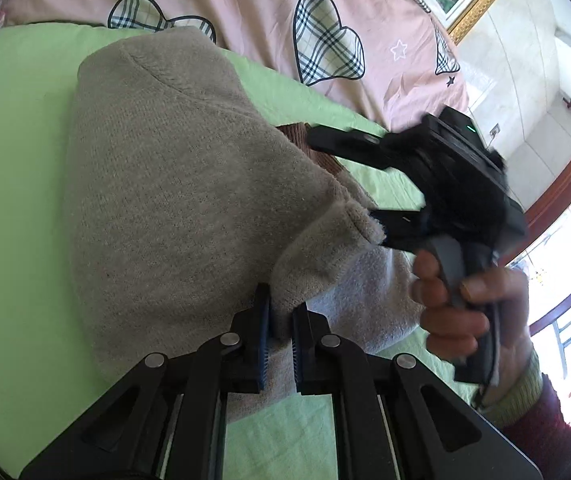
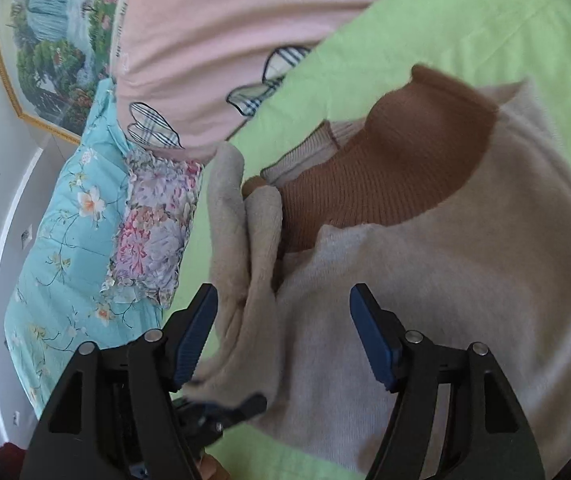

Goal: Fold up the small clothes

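Left gripper [image 1: 281,332] fills the bottom of its own view, jaws pinched together on a fold of the beige sweater [image 1: 189,184], knit bunched up between the blue pads [image 1: 263,340]

Green sheet [image 1: 13,208] covers the bed and carries everything. Pink quilt with plaid hearts [image 1: 269,12] lies along its far edge; right wrist view also shows a teal floral pillow [image 2: 65,216] beside that quilt and a framed landscape painting [image 2: 53,40] on the wall behind

Sweater lies on the green sheet, partly doubled over, one side lifted into a loose hump by the left grip. Brown ribbed garment [image 2: 401,160] is tucked inside it and shows at the neck opening, collar sticking out past the beige edge

Right gripper [image 2: 283,344] has its jaws wide apart, nothing clamped. A beige sleeve or fold hangs between them, nearer the left pad; contact with it can't be confirmed. Left wrist view shows this gripper [image 1: 369,184] motion-blurred at the sweater's edge, with the person's right hand [image 1: 473,312] wrapped round its grey handle
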